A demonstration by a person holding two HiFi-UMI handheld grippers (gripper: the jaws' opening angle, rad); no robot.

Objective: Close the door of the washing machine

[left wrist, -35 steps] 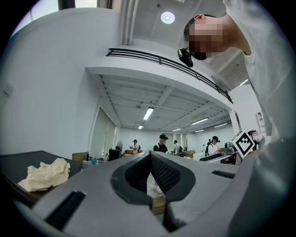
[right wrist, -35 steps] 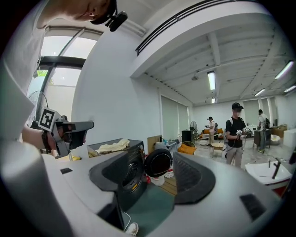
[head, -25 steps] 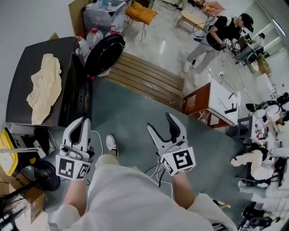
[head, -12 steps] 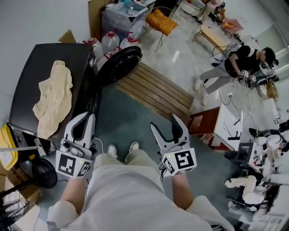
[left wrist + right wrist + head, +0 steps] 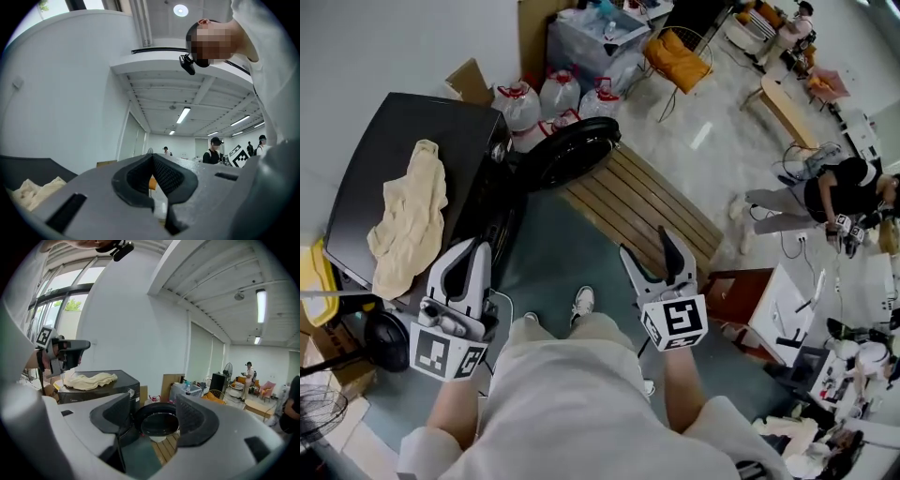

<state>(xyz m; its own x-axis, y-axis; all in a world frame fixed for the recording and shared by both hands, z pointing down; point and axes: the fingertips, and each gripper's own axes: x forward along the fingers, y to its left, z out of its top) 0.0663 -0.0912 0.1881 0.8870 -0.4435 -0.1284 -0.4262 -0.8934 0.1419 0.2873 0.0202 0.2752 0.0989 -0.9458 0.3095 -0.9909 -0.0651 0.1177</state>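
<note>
Two tools [image 5: 473,247] [image 5: 649,244], one washer door [image 5: 572,152]

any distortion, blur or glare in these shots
Head view: wide-angle bend toward the edges, otherwise sharp, evenly lit. Left gripper view: heavy fisheye with black corners, the ceiling lamp blown out, a mosaic patch laid over a face. Right gripper view: same fisheye, windows washed out, the washing machine door sharp beyond the open jaws.
</note>
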